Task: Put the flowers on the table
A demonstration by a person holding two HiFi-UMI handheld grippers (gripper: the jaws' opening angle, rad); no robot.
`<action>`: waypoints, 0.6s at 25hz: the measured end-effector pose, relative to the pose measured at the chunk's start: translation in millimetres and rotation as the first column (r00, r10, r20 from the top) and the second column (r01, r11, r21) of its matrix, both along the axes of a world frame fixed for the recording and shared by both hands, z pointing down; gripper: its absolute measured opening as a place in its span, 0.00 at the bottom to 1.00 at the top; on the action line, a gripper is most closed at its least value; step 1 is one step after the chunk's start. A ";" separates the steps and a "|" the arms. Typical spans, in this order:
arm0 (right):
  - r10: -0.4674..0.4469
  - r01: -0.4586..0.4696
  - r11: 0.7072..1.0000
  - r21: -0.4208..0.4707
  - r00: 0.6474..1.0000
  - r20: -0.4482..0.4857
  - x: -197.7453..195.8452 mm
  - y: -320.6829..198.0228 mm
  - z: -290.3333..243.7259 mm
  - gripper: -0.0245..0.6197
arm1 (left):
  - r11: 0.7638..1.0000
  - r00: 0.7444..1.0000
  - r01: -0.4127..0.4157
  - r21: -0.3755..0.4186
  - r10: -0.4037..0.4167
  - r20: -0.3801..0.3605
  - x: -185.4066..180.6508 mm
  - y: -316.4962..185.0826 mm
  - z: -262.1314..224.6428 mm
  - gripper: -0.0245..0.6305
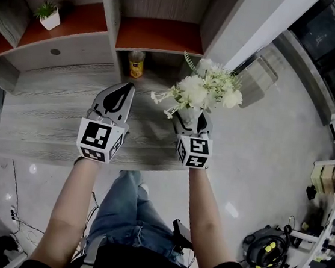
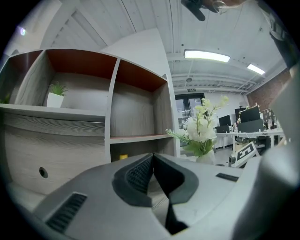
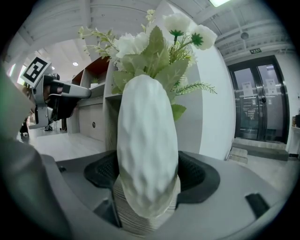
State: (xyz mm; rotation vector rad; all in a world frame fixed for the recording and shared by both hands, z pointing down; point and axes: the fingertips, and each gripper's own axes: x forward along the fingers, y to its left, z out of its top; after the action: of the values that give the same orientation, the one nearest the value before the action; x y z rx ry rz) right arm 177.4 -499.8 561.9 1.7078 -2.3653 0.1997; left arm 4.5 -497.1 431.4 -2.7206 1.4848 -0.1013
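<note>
Right gripper (image 3: 147,180) clamps flower vase (image 3: 146,136); left gripper (image 2: 152,161) closed, seemingly empty

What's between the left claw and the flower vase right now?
Nothing; the head view shows only bare wooden table between the left claw and the vase.

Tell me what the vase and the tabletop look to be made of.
The vase looks like matte white ceramic or plaster: dimpled, unglazed-looking surface. The tabletop shows streaked grey wood grain with little shine, probably laminate over board.

Potted plant (image 1: 48,15), yellow bottle (image 1: 136,64), shelving unit (image 1: 110,8)
</note>
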 end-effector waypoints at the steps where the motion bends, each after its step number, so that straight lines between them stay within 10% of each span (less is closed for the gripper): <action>1: 0.001 -0.001 1.000 -0.001 1.000 0.001 0.8 -1.6 2.3 0.63 | 1.000 1.000 0.003 0.001 -0.003 -0.002 -1.5 -2.1 -0.5 0.05; 15: 0.019 -0.019 1.000 0.005 0.999 0.050 3.5 -14.0 19.2 0.63 | 1.000 1.000 0.028 -0.008 -0.028 -0.013 -16.7 -15.5 0.4 0.05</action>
State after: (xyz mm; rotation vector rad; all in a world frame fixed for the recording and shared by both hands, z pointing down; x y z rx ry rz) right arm 180.9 -513.9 581.2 1.7481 -2.3877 0.2411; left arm -12.3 -512.6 431.9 -2.7119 1.5300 -0.0908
